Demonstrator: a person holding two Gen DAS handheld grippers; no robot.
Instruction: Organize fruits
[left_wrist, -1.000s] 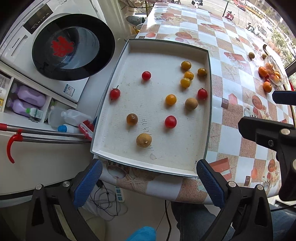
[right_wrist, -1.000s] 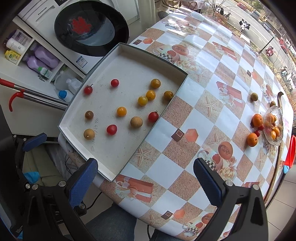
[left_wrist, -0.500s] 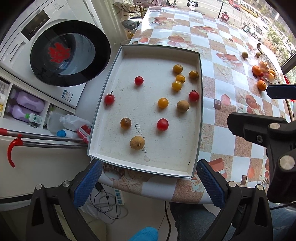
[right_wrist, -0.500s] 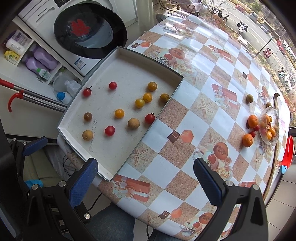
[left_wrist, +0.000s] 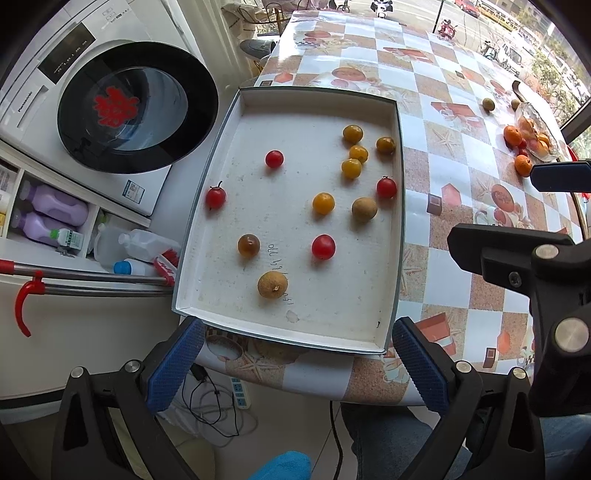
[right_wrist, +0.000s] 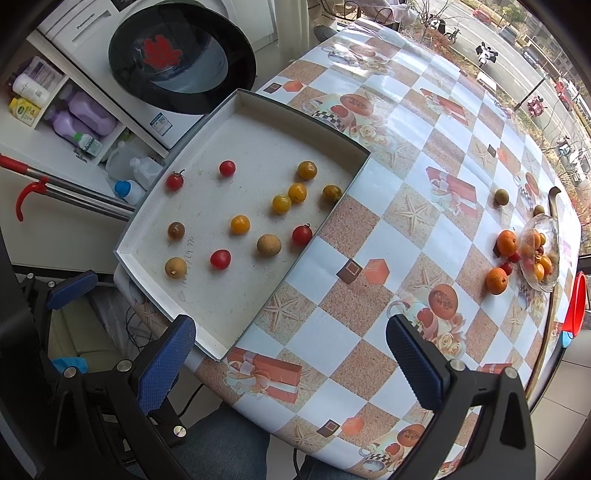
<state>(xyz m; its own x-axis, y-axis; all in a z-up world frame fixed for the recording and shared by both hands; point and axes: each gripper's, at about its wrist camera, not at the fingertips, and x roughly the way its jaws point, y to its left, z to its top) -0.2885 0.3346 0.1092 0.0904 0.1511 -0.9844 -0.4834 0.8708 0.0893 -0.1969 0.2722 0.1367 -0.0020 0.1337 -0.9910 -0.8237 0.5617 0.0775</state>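
A white tray (left_wrist: 325, 325) (right_wrist: 229, 332) lies on the table's left end. It holds several red tomatoes (left_wrist: 323, 246) (right_wrist: 220, 259), yellow-orange tomatoes (left_wrist: 323, 203) (right_wrist: 240, 224) and brown longans (left_wrist: 272, 284) (right_wrist: 269, 244). A glass bowl (right_wrist: 550, 284) with oranges sits far right, with two oranges (right_wrist: 496, 280) and small red fruits beside it. My left gripper (left_wrist: 295, 363) hangs open off the table's near edge, in front of the tray, empty. My right gripper (right_wrist: 291, 362) is open above the near edge, right of the tray, empty.
The checkered tablecloth (right_wrist: 406, 229) covers the table. A washing machine (left_wrist: 110, 103) and a shelf with purple bottles (left_wrist: 51, 210) stand to the left. A red-handled mop pole (left_wrist: 74, 273) lies beside the tray. Two loose longans (right_wrist: 501, 196) rest near the bowl. A person's knees are below.
Both grippers have drawn back and up from the table, so the tray looks smaller and lower in view. The fruits have not moved. Both grippers stay open.
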